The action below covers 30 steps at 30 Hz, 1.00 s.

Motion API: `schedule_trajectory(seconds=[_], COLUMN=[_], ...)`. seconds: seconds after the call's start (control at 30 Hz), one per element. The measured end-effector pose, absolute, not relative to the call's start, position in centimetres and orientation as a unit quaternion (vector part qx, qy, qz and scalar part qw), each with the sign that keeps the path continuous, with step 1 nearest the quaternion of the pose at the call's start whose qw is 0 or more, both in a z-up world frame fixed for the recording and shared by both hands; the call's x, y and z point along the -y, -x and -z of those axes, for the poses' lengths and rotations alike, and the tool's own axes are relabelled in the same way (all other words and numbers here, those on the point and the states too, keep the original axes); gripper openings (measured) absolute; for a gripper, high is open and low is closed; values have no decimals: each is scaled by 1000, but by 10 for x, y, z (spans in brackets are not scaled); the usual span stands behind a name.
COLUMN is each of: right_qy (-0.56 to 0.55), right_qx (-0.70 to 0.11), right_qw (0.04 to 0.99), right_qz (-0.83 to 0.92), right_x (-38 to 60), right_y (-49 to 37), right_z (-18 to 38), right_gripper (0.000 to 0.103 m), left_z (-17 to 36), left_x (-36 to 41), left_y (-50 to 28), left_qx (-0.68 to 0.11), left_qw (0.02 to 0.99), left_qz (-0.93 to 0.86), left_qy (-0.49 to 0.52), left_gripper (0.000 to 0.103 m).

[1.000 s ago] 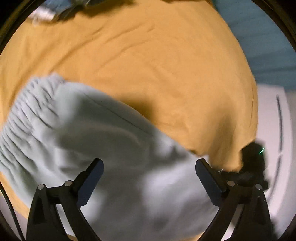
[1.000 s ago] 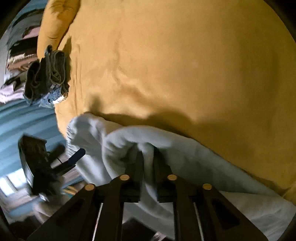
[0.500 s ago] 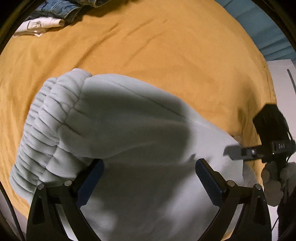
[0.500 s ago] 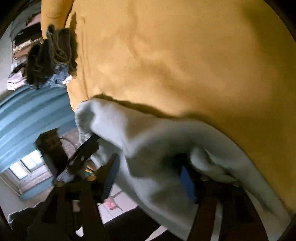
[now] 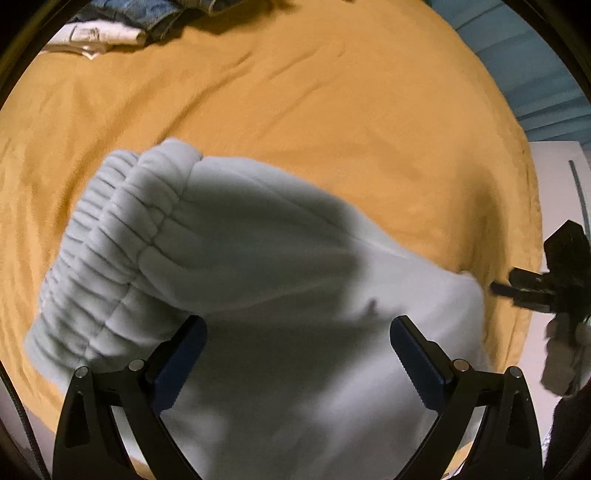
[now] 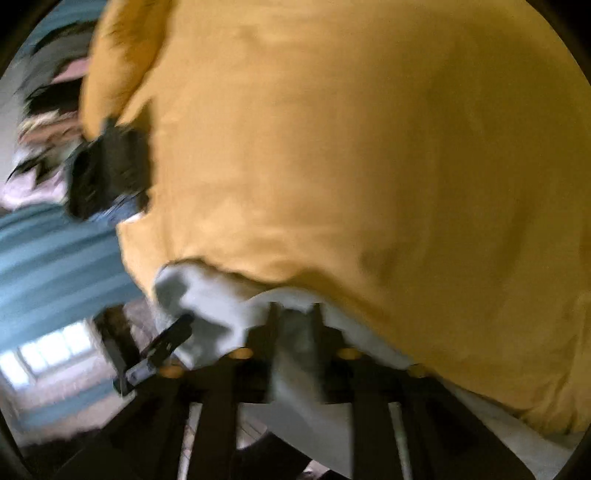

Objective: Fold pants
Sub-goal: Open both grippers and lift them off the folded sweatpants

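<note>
Pale grey sweatpants (image 5: 236, 266) lie on the mustard bedspread (image 5: 332, 110), the ribbed elastic waistband (image 5: 110, 240) to the left. My left gripper (image 5: 295, 354) is open, its fingers spread just over the cloth, holding nothing. In the blurred right wrist view, my right gripper (image 6: 295, 317) is shut on a fold of the grey pants (image 6: 295, 347) at the bed's near edge. The right gripper also shows at the far right of the left wrist view (image 5: 532, 288), at the pants' right end.
Folded jeans (image 5: 159, 14) and a white garment (image 5: 99, 35) lie at the far edge of the bed. A dark folded pile (image 6: 107, 170) sits at the bed's left edge in the right wrist view. A white cabinet (image 5: 557, 184) stands past the bed's right edge.
The right gripper was shut on the cloth, opened half a second ago, and is shut on a fold again. The pants have spread across the bed. The left gripper stayed open.
</note>
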State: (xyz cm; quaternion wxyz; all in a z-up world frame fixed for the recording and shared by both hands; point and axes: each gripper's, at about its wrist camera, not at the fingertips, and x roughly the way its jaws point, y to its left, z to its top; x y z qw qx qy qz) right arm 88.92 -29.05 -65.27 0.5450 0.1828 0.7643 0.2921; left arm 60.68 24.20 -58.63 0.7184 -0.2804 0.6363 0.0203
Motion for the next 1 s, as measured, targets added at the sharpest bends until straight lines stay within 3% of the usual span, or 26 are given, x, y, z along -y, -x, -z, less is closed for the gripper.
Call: schedule_trajectory(seconds=[0.03, 0.2, 0.3, 0.33, 0.37, 0.43, 0.5, 0.57, 0.7, 0.83, 0.9, 0.97, 1.0], right_qy=[-154, -67, -45, -63, -101, -77, -68, -133, -223, -169, -141, -74, -59], right_qx=[-763, -808, -789, -778, -768, -766, -784, -796, -787, -808, -808, -777, -765], right_qw=[547, 478, 478, 474, 464, 495, 496, 488, 480, 480, 496, 566, 585], right_qz=[-308, -338, -384, -407, -430, -403, -367, -332, -316, -296, -284, -267, -262], right_x=[280, 245, 223, 223, 225, 229, 230, 240, 277, 270, 271, 283, 287], right_y=[-883, -847, -840, -841, -845, -850, -850, -857, -874, -883, -892, -893, -892], right_z=[652, 703, 698, 691, 685, 690, 708, 713, 716, 722, 701, 661, 649], right_gripper=[79, 81, 82, 77, 58, 57, 46, 27, 21, 24, 39, 60, 61], left_z=[583, 587, 594, 593, 594, 596, 601, 603, 608, 602, 589, 573, 565], left_x=[-241, -246, -250, -248, -246, -245, -237, -233, -241, -238, -241, -248, -253], left_y=[-606, -598, -592, -591, -590, -588, -592, -594, -594, -597, -593, -588, -585], left_qx=[-633, -640, -645, -644, -644, -645, -649, -649, -647, -649, -639, -616, -604], left_qw=[720, 722, 717, 717, 718, 719, 718, 717, 708, 707, 712, 724, 731], left_qz=[-18, -23, -29, -29, -30, -30, -31, -31, -20, -17, -20, -26, -30], left_qy=[283, 263, 265, 265, 264, 257, 251, 254, 282, 281, 292, 309, 316], left_gripper=[102, 102, 102, 102, 102, 102, 102, 102, 101, 102, 102, 102, 102])
